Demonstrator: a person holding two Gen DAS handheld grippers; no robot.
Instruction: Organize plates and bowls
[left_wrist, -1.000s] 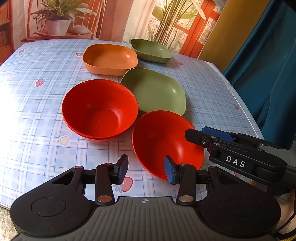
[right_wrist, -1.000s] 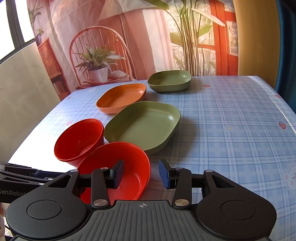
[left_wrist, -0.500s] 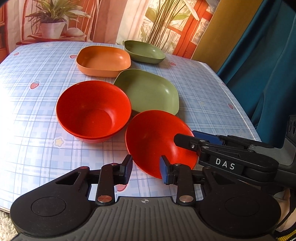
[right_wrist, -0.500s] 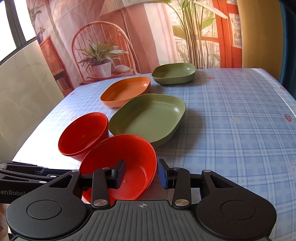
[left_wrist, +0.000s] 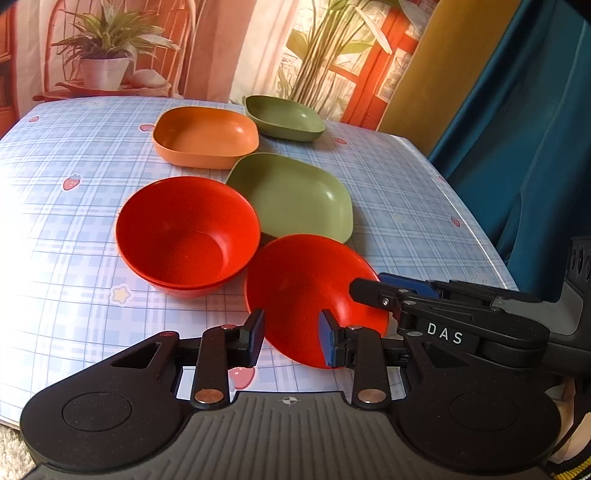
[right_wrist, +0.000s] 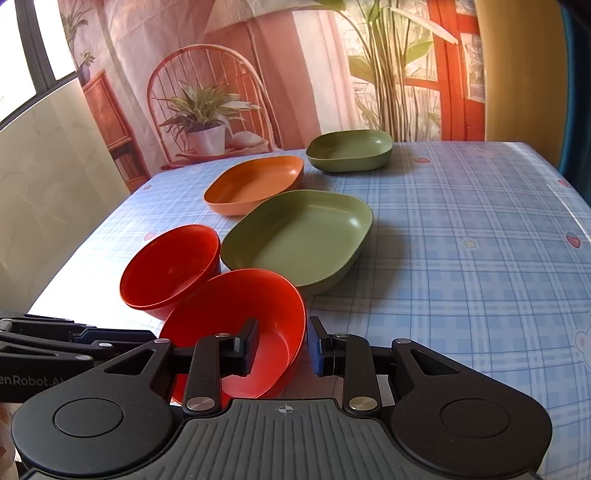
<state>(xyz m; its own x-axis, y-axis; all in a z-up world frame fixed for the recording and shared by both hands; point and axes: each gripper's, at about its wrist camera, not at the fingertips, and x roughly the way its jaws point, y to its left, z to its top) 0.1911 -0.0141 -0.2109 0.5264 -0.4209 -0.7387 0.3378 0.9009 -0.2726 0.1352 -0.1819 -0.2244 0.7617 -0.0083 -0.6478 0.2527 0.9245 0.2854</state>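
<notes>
Stacking the red bowls looks like the step in hand. At left centre of the left wrist view sits the red stack (left_wrist: 188, 236) on the table (left_wrist: 55, 229); right of it, low centre, the tilted bowl (left_wrist: 310, 295). The left gripper (left_wrist: 291, 336) gapes narrowly around its near rim, not visibly clamping. The right gripper (right_wrist: 282, 345) straddles the bowl's right wall, pads apparently not quite touching. Next, I judge: close, lift, nest it leftward into the stack

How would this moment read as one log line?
right gripper: astride tilted red bowl rim, unclosed | left gripper: open at same bowl | stacked red bowls: waiting
</notes>
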